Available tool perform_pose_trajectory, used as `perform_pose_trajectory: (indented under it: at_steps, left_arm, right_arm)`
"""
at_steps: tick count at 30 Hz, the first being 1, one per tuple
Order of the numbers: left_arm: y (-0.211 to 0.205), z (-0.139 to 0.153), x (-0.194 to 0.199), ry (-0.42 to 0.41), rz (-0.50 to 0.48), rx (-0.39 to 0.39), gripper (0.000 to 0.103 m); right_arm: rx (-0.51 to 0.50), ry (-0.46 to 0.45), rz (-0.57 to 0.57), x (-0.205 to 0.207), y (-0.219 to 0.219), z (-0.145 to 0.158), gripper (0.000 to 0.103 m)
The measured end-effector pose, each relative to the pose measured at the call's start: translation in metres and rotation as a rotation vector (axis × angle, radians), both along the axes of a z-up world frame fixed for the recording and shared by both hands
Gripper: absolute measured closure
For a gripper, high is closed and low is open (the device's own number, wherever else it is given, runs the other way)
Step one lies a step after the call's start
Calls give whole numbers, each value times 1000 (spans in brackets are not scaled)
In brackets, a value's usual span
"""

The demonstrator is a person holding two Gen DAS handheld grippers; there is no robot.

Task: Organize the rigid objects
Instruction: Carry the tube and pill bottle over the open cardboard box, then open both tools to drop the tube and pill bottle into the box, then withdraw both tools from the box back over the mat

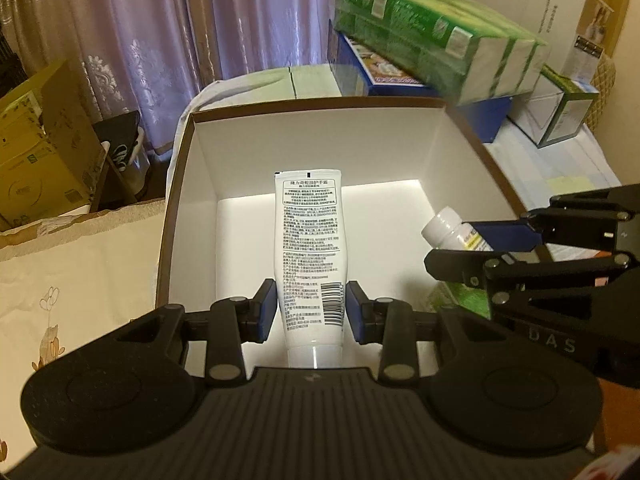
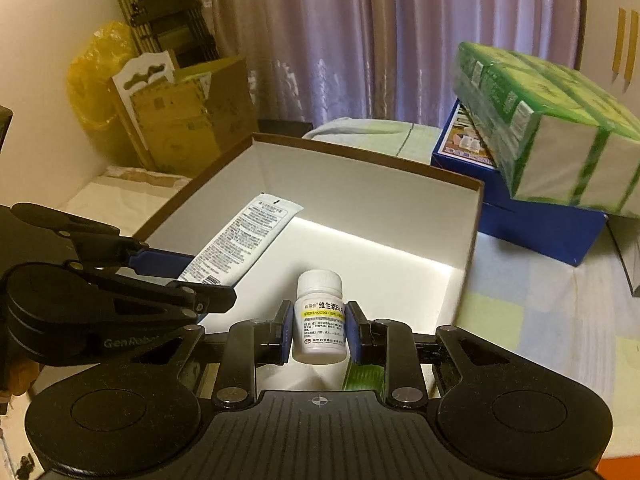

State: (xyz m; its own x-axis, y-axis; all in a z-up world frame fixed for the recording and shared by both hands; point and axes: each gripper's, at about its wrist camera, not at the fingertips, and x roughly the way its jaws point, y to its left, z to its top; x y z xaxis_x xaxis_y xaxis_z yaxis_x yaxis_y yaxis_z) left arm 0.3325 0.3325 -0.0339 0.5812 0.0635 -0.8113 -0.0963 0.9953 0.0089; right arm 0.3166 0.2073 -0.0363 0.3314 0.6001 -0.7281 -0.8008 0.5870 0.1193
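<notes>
My left gripper [image 1: 312,312] is shut on a white printed tube [image 1: 309,248], held cap end toward the camera over an open white box [image 1: 320,140] with brown outer walls. My right gripper [image 2: 318,330] is shut on a small white pill bottle [image 2: 320,316] with a yellow-striped label, above the box's near right part. In the left wrist view the right gripper [image 1: 460,248] comes in from the right with the bottle [image 1: 448,228]. The right wrist view shows the left gripper [image 2: 192,276] at the left, holding the tube [image 2: 240,240] over the box [image 2: 360,184].
A green wrapped pack [image 1: 440,36] lies tilted on a blue carton [image 1: 360,72] behind the box. More cartons [image 1: 568,108] stand at the far right. Cardboard boxes [image 1: 40,152] and a curtain fill the left and back. A green packet [image 2: 364,376] lies under the right gripper.
</notes>
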Motion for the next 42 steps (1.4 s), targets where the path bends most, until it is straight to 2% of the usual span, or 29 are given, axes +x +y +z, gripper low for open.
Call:
perform_pose_trajectory:
  at_steps: [13, 22, 24, 26, 28, 33, 42]
  left_arm:
    - [13, -19, 20, 36, -15, -18, 71]
    - [18, -22, 25, 42, -4, -30, 70]
    - [17, -19, 25, 26, -5, -30, 62]
    - [17, -16, 23, 15, 1, -35, 58]
    - [17, -13, 22, 7, 0, -47, 57]
    - [16, -6, 17, -5, 3, -59, 57]
    - [11, 14, -1, -48, 14, -76, 54]
  right_arm:
    - [-60, 7, -9, 19, 25, -13, 79]
    - [-56, -4, -20, 25, 30, -14, 79]
    - [-45, -12, -40, 26, 29, -12, 79]
    - [-36, -4, -50, 28, 28, -11, 78]
    - [-36, 1, -57, 29, 26, -8, 74]
    - [-14, -17, -67, 26, 17, 0, 55]
    - [42, -7, -71, 16, -1, 14, 44]
